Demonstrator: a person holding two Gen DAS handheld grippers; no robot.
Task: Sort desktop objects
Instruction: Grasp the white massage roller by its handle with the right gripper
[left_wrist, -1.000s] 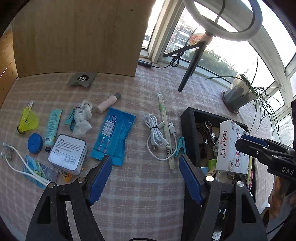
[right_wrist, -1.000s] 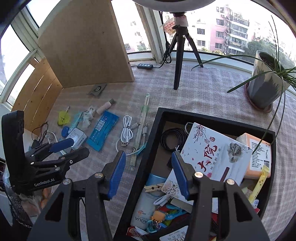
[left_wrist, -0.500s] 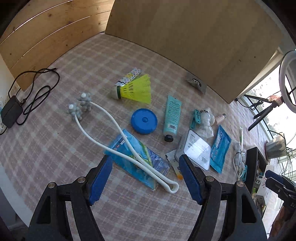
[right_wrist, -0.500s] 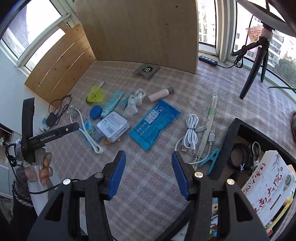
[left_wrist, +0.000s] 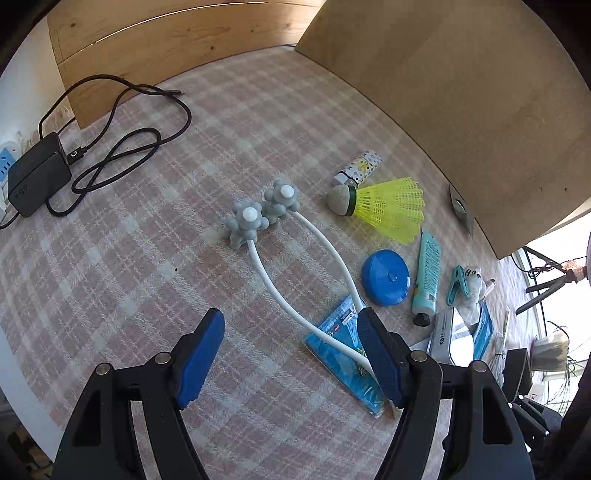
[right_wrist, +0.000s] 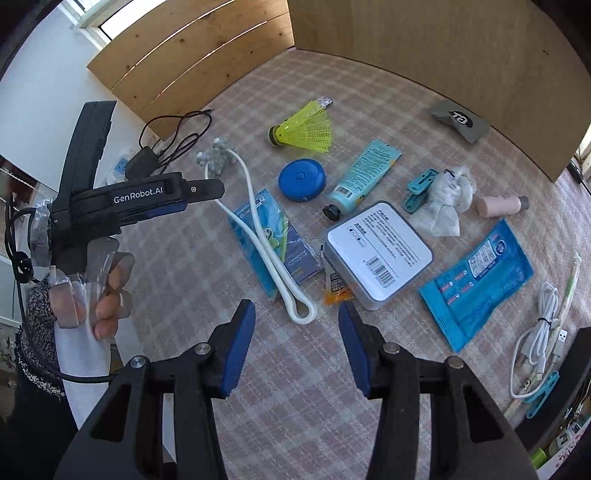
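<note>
My left gripper (left_wrist: 291, 354) is open and empty, low over the checked tablecloth, just short of a white U-shaped massager (left_wrist: 280, 258) with grey knobbed heads. The massager lies across a blue packet (left_wrist: 343, 354). My right gripper (right_wrist: 295, 347) is open and empty, its tips just short of the massager's loop end (right_wrist: 295, 306). The left gripper also shows in the right wrist view (right_wrist: 177, 195), at the left. Near by lie a yellow shuttlecock (right_wrist: 303, 129), a blue round case (right_wrist: 301, 179), a teal tube (right_wrist: 364, 177) and a white tin box (right_wrist: 378, 251).
A black charger with its cable (left_wrist: 40, 177) lies at the far left. A blue wipes pack (right_wrist: 476, 280), a white USB cable (right_wrist: 535, 347), a crumpled tissue (right_wrist: 447, 203) and a pink tube (right_wrist: 498, 205) lie to the right. The black bin's corner (right_wrist: 554, 406) is at the lower right. Wooden boards (left_wrist: 443, 74) stand behind.
Both grippers have swung left, away from the black bin. The left one has dropped closer over the massager's heads; the right one now faces the massager's loop and the tin box.
</note>
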